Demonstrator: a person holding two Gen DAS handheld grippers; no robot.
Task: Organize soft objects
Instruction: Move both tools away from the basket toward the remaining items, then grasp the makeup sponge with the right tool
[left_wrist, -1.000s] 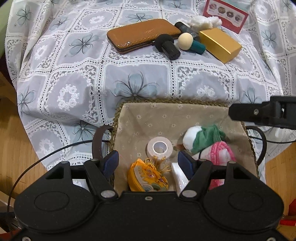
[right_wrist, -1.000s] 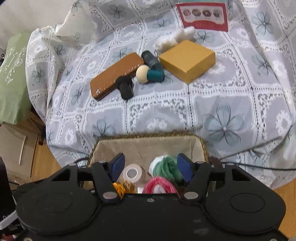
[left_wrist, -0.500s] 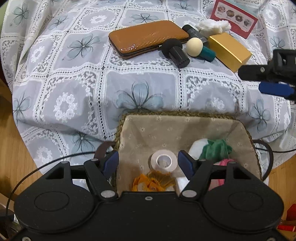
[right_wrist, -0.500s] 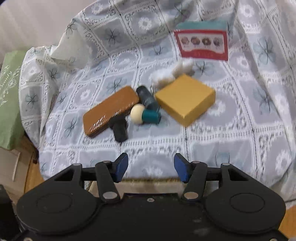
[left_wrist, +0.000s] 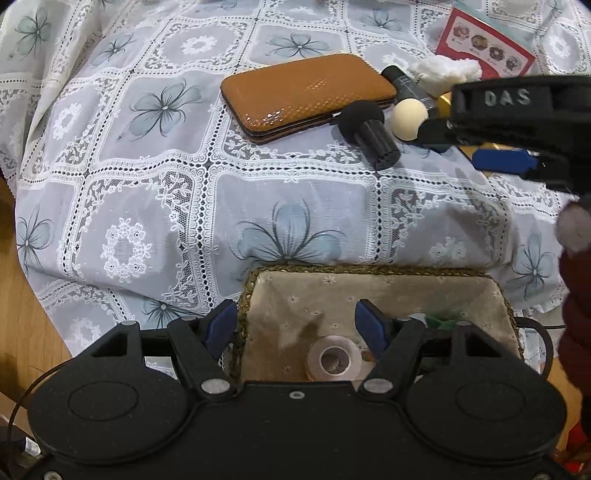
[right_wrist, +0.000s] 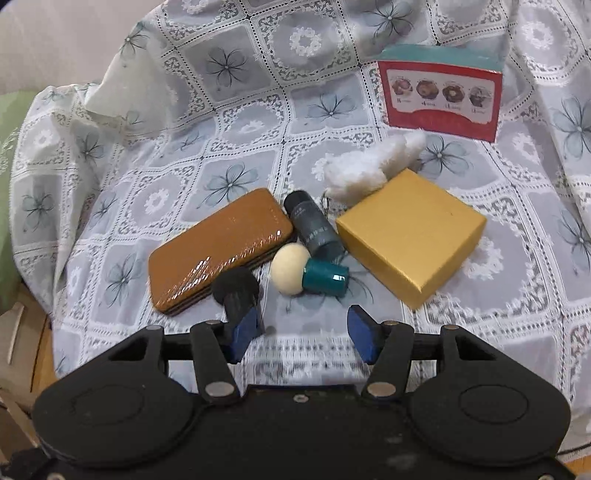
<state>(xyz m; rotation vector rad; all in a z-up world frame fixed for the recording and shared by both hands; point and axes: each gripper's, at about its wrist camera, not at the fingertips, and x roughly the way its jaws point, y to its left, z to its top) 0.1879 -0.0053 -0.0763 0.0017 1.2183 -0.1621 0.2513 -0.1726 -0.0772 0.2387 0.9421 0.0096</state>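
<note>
In the right wrist view my right gripper (right_wrist: 304, 330) hovers open just short of a cluster on the lace tablecloth. The cluster holds a black sponge puff (right_wrist: 236, 290) beside the left pad, a cream sponge with a teal handle (right_wrist: 295, 271), a dark bottle (right_wrist: 312, 225) and a white fluffy piece (right_wrist: 369, 168). Nothing sits between its pads. My left gripper (left_wrist: 295, 326) stands open over the lined basket (left_wrist: 369, 291), above a tape roll (left_wrist: 334, 360). A scrap of green cloth (left_wrist: 439, 321) shows beside its right finger. The right gripper (left_wrist: 454, 147) crosses the upper right of the left wrist view.
A brown wallet (right_wrist: 218, 251) lies left of the cluster and a gold box (right_wrist: 410, 236) lies right of it. A red-fronted carton (right_wrist: 443, 99) stands behind. A dark red sleeve (left_wrist: 576, 295) is at the right edge. Wooden floor (left_wrist: 33, 332) shows past the tablecloth's drop.
My right gripper left the basket and travelled out over the table to the cluster, its jaws a little narrower. The left gripper slid forward, so most of the basket's contents are now hidden.
</note>
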